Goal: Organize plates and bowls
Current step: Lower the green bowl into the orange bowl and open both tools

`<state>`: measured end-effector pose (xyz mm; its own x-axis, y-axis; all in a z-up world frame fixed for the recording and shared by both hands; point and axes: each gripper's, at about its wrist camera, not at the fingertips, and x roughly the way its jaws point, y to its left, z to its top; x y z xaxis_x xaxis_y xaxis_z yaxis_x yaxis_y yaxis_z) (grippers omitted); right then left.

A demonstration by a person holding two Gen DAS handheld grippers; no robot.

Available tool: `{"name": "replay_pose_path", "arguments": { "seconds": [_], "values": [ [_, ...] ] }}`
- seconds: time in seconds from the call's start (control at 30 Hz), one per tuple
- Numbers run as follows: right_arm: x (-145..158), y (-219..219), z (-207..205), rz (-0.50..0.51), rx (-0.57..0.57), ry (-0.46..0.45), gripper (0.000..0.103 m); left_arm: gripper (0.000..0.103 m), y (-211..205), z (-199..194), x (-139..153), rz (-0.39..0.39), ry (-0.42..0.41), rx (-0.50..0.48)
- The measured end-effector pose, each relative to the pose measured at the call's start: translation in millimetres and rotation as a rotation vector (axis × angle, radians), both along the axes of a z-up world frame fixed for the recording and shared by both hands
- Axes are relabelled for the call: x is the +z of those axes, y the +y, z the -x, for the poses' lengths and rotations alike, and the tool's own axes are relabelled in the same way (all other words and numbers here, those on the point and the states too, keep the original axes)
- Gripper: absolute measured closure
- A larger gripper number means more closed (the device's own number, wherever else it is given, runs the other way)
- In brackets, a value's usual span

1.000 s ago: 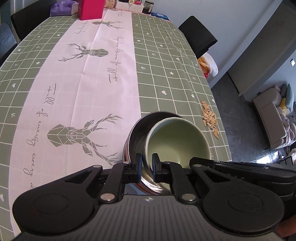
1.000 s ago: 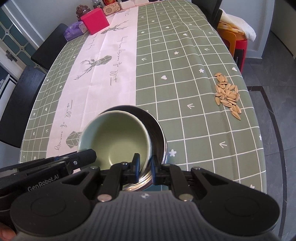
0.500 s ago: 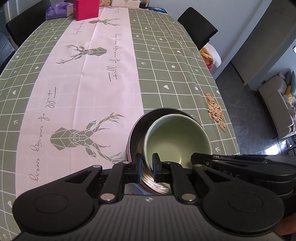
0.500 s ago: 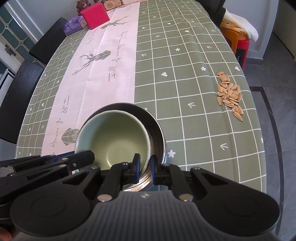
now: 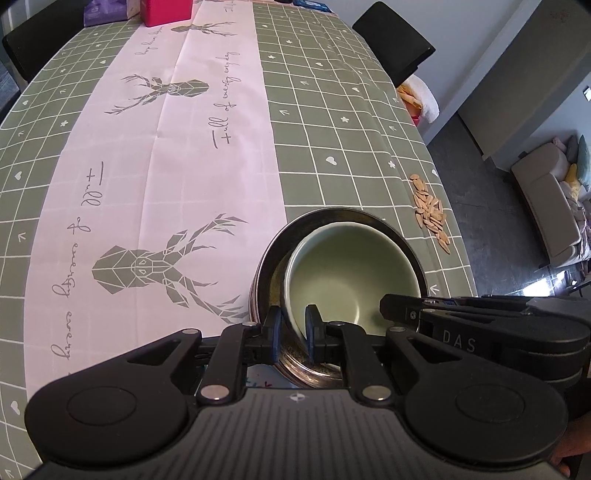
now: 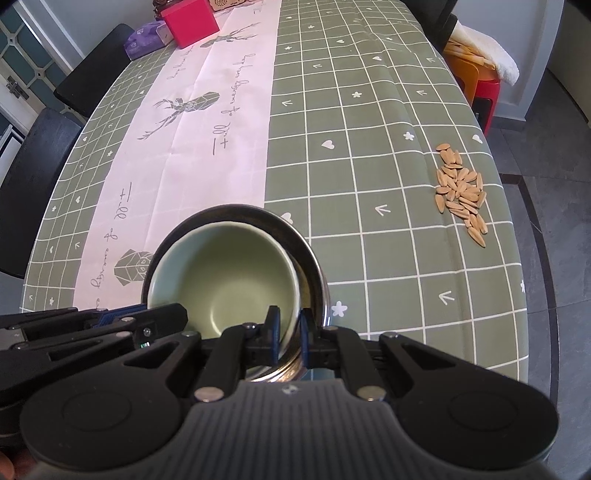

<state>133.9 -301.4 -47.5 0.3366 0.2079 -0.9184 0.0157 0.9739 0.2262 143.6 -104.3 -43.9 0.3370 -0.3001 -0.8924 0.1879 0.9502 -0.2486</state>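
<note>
A pale green bowl [image 5: 351,273] [image 6: 225,273] sits tilted inside a larger steel bowl [image 5: 269,266] [image 6: 308,258] near the table's front edge. My left gripper [image 5: 293,332] grips the green bowl's near-left rim, one pad inside and one outside, and its jaws are starting to open. My right gripper [image 6: 289,330] is shut on the same bowl's near-right rim. Each gripper's fingers [image 5: 402,314] [image 6: 162,317] show at the side in the other's view. Layered rims show under the steel bowl, and I cannot make out what they are.
A heap of seeds [image 5: 430,214] [image 6: 460,192] lies by the table's right edge. A pink box [image 6: 190,20] and a purple tissue pack [image 6: 146,38] stand at the far end. Black chairs [image 5: 391,48] [image 6: 33,166] line both sides, and an orange stool [image 6: 476,70] stands to the right.
Both grippers stay on the green bowl's rim with the bowls in the same place. The left view has tilted slightly, and its pads stand a touch wider apart.
</note>
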Motion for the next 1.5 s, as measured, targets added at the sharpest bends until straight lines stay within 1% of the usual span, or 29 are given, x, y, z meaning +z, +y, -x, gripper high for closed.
{"name": "replay_pose_path", "arguments": {
  "seconds": [0.23, 0.5, 0.8, 0.9, 1.03, 1.13, 1.27, 1.33, 1.4, 1.5],
  "values": [
    [0, 4, -2, 0.026, 0.018, -0.002, 0.096, 0.086, 0, 0, 0, -0.007, 0.0, -0.022],
    [1, 9, -1, 0.054, 0.045, -0.005, 0.095, 0.086, 1, -1, 1, -0.009, 0.001, -0.029],
    [1, 22, -1, 0.139, 0.121, -0.013, 0.095, 0.082, -5, 0, 4, -0.048, -0.019, -0.068],
    [1, 23, -1, 0.152, 0.132, -0.014, 0.095, 0.08, -7, 0, 5, -0.064, -0.026, -0.092],
    [0, 23, -2, 0.15, 0.141, -0.006, 0.095, 0.078, -9, -2, 6, -0.075, -0.023, -0.119],
    [1, 22, -2, 0.141, 0.149, 0.011, 0.093, 0.072, -8, -2, 6, -0.059, -0.008, -0.122],
    [1, 21, -3, 0.126, 0.15, 0.029, 0.093, 0.071, -8, -4, 7, -0.057, 0.003, -0.126],
    [3, 20, -4, 0.12, 0.15, 0.032, 0.092, 0.068, -7, -5, 8, -0.045, 0.011, -0.121],
    [4, 16, -4, 0.098, 0.142, 0.037, 0.091, 0.065, -3, -7, 9, -0.015, 0.027, -0.11],
    [5, 11, -5, 0.067, 0.127, 0.046, 0.091, 0.064, 1, -9, 9, 0.007, 0.04, -0.104]
  ]
}}
